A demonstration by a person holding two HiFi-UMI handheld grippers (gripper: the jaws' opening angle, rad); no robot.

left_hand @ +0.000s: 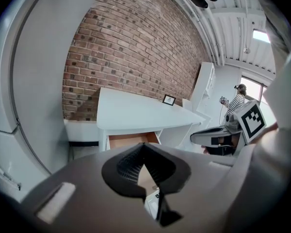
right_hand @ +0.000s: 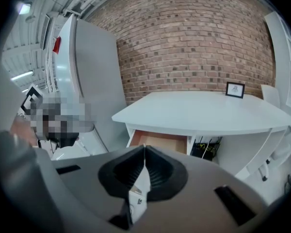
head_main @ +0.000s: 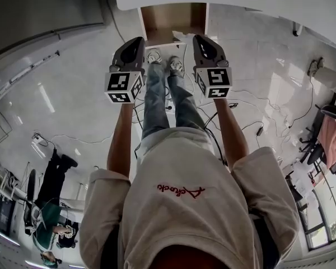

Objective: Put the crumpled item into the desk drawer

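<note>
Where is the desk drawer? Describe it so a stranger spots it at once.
Find the brick wall, then the white desk standing in front of it. Under the desktop's left end, seen from the front, one drawer stands pulled open. Its bare wood-brown inside marks it out against the all-white desk.

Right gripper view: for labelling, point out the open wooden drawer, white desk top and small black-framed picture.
Open wooden drawer (right_hand: 160, 141): right gripper view, brown inner floor.
White desk top (right_hand: 203, 111): right gripper view, bare middle.
Small black-framed picture (right_hand: 235, 89): right gripper view, frame's centre.
</note>
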